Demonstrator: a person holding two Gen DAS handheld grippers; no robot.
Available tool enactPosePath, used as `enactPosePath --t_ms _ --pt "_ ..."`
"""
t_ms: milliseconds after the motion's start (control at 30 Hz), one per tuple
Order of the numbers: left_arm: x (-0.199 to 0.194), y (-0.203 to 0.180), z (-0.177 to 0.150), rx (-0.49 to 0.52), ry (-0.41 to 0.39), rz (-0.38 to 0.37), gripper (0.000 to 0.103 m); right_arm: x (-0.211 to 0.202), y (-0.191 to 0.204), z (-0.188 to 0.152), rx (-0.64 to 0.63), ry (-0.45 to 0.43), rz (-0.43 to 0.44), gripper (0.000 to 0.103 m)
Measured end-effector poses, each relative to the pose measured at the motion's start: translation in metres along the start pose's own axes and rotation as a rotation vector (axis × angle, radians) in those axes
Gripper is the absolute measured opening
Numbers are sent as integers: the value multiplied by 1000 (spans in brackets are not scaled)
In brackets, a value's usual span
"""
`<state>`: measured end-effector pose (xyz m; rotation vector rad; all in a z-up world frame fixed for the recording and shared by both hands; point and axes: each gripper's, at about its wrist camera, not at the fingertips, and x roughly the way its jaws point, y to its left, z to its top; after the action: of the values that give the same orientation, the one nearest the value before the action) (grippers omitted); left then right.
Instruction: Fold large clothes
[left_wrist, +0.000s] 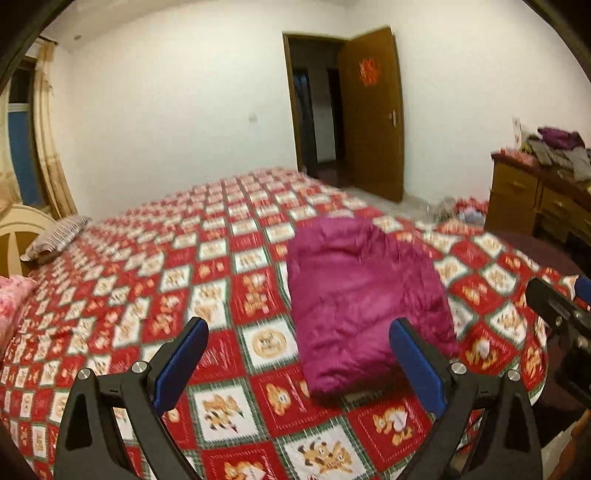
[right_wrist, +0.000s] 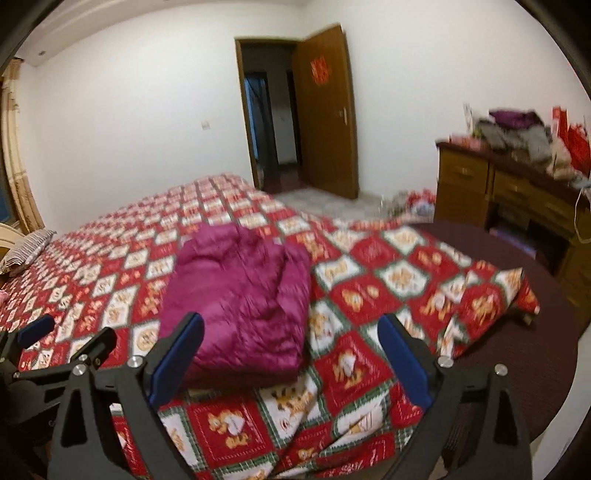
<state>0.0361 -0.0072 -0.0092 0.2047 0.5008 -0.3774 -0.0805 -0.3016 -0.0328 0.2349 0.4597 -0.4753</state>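
Observation:
A magenta padded jacket (left_wrist: 365, 299) lies folded into a compact rectangle on the bed's red and white patterned cover (left_wrist: 207, 266). It also shows in the right wrist view (right_wrist: 243, 291). My left gripper (left_wrist: 299, 336) is open and empty, raised above the bed just short of the jacket's near edge. My right gripper (right_wrist: 291, 332) is open and empty, also raised, with the jacket in front of its left finger. The right gripper's fingertip (left_wrist: 554, 299) shows at the left view's right edge, and the left gripper's fingertip (right_wrist: 37, 328) at the right view's left edge.
A striped pillow (left_wrist: 55, 236) lies at the headboard on the left. A wooden dresser (right_wrist: 509, 192) piled with clothes stands at the right wall. An open wooden door (right_wrist: 325, 110) is at the far wall. The cover's corner (right_wrist: 517, 295) is turned back over a dark mattress.

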Motion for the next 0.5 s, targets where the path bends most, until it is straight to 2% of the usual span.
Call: enactPosePath --t_ms 133,233,500 --pt "-21 5 9 -4 -78 20 99 -18 4 7 -1 -77 11 101" --pt "-31 7 13 -4 -107 21 99 -27 5 12 -4 -130 4 103" --pt "-44 7 18 -7 -144 6 99 -34 1 14 25 -174 2 103"
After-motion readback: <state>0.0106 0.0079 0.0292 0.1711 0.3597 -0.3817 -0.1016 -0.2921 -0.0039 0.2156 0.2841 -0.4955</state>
